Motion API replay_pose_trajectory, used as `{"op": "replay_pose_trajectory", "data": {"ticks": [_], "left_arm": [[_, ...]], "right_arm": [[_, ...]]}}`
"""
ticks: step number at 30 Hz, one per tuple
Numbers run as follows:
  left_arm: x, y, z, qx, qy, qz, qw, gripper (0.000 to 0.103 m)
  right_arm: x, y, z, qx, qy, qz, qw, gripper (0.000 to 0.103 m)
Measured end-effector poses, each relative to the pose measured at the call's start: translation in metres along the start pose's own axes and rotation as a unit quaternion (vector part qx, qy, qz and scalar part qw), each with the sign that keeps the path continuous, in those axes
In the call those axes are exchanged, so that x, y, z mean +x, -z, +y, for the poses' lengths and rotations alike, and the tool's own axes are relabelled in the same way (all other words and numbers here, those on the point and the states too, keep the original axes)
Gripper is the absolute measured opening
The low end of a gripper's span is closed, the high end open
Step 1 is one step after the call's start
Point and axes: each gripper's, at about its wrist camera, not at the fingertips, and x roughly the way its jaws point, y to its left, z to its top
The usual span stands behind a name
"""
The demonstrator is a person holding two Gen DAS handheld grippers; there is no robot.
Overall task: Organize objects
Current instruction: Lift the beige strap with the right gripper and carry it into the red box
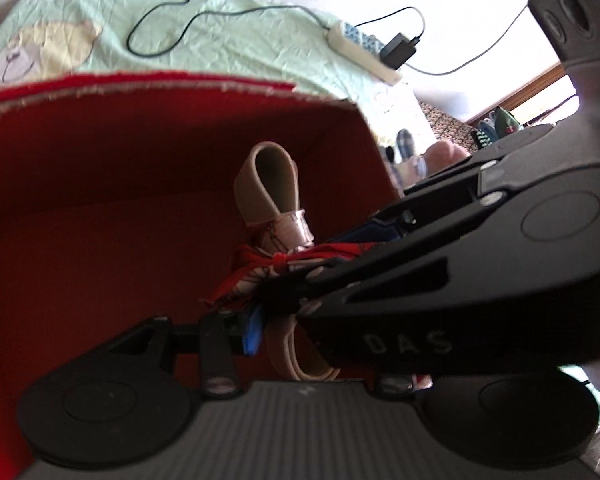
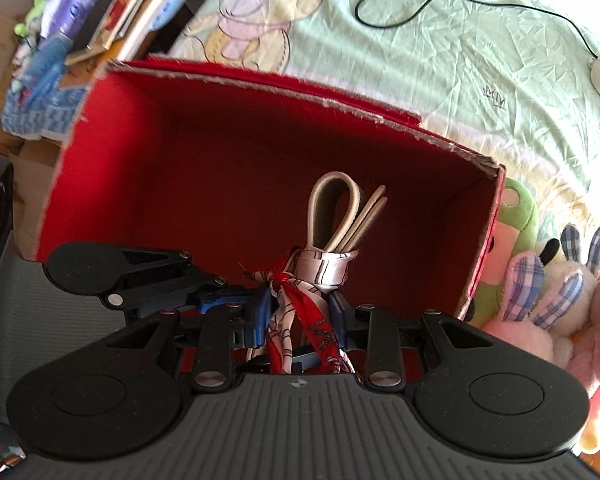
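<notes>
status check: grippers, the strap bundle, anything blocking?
Both grippers, left and right, shut on scarf-tied strap bundle. Bundle held over open red box. Nothing in the way.

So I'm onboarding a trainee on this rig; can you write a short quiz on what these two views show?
1. True or false: the red box sits on a bear-print bedsheet.
2. What is tied around the folded beige strap?
3. Which lies right of the box in the right wrist view: A) plush toys, B) books?

Key: 1 true. 2 a red-and-white scarf. 3 A.
</notes>
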Motion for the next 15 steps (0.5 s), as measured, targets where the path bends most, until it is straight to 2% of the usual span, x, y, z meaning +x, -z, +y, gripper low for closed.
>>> {"op": "replay_pose_trajectory", "data": {"ticks": [9, 11, 15], "left_arm": [[0.026, -0.004, 0.010, -0.027, -0.005, 0.027, 0.9993, 0.034], [0.030, -0.005, 0.013, -0.037, 0.002, 0.031, 0.9988, 0.028], [0.031, -0.007, 0.014, -0.043, 0.010, 0.030, 0.9986, 0.028]], "right_arm": [[0.031, -0.011, -0.003, -0.015, 0.027, 0.032, 0.999, 0.030], [0.036, -0.012, -0.006, -0.016, 0.033, 0.035, 0.999, 0.026], [0.043, -0.014, -0.012, -0.020, 0.050, 0.038, 0.998, 0.024]]}}
